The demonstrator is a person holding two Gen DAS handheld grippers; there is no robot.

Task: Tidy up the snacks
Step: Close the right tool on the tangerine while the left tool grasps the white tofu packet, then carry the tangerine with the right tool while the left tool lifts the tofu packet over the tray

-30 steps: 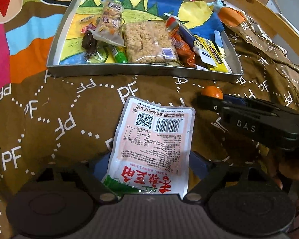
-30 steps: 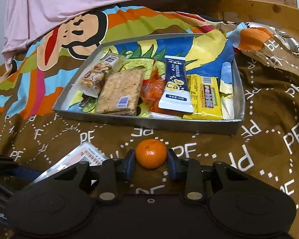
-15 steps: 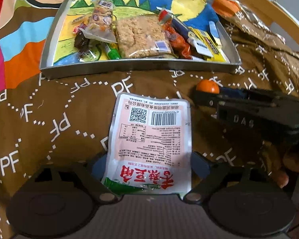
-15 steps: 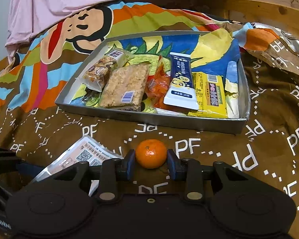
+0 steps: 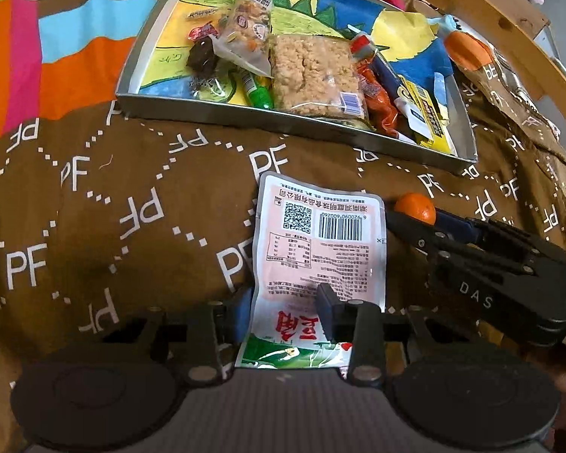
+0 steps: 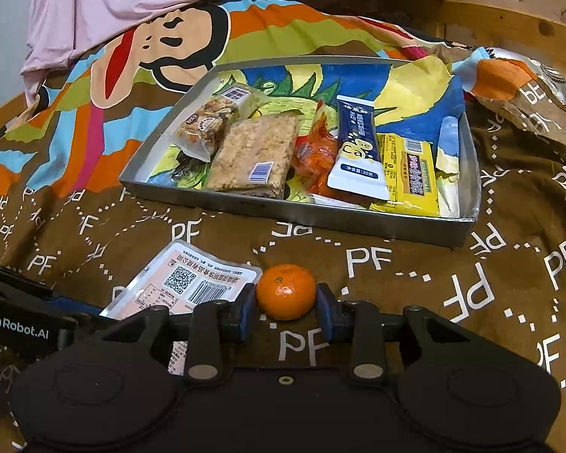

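Observation:
A pink and white snack packet [image 5: 320, 249] lies on the brown blanket. My left gripper [image 5: 283, 317] is shut on its near end, the right finger pressing on top of it. My right gripper [image 6: 286, 307] is shut on a small orange mandarin [image 6: 286, 290], just right of the packet [image 6: 185, 283]; the mandarin also shows in the left wrist view [image 5: 415, 207]. Beyond both stands a shallow metal tray [image 6: 302, 213] holding several snacks: a rice crisp block [image 6: 256, 158], a nut mix bag [image 6: 207, 124], a blue bar [image 6: 358, 151] and a yellow packet [image 6: 411, 177].
The brown "PF" blanket [image 6: 490, 264] covers the bed, with a colourful monkey print [image 6: 169, 49] behind the tray. A wooden bed frame [image 6: 509, 19] runs along the back right. A pink sheet [image 6: 132, 0] lies at the far side.
My left gripper has closed on the packet's near end, its right finger now on top of it. The left view has shifted, so the tray looks tilted. The right gripper still holds the mandarin.

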